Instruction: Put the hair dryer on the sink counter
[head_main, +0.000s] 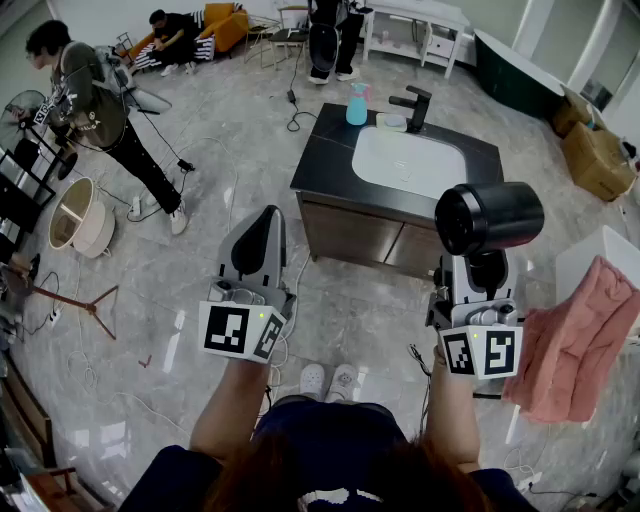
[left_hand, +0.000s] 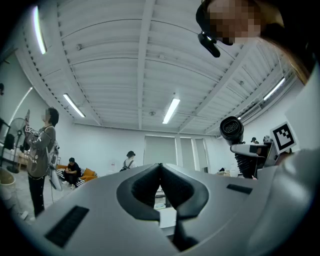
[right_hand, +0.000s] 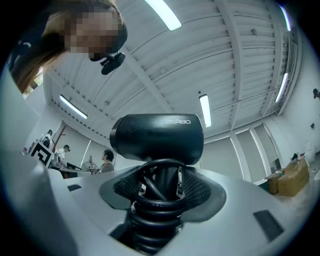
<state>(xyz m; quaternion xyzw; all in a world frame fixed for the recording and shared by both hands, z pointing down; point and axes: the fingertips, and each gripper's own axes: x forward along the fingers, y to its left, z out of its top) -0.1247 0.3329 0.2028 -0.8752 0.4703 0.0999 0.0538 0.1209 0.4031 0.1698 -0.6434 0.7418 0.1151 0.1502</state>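
Note:
A black hair dryer (head_main: 488, 217) stands upright in my right gripper (head_main: 484, 268), barrel on top, in front of the sink cabinet's right end. In the right gripper view the jaws are shut on the hair dryer (right_hand: 157, 137) handle, its coiled cord wound around it. My left gripper (head_main: 262, 232) is held up at the left, jaws shut with nothing between them, also shut in the left gripper view (left_hand: 160, 167). The dark sink counter (head_main: 325, 160) holds a white basin, a black faucet (head_main: 415, 106) and a blue bottle (head_main: 357, 104).
A pink towel (head_main: 575, 345) hangs on a white stand at the right. Cardboard boxes (head_main: 597, 157) sit at the far right. A person (head_main: 95, 105) stands at the left by a round mirror (head_main: 72, 213). Cables trail over the marble floor.

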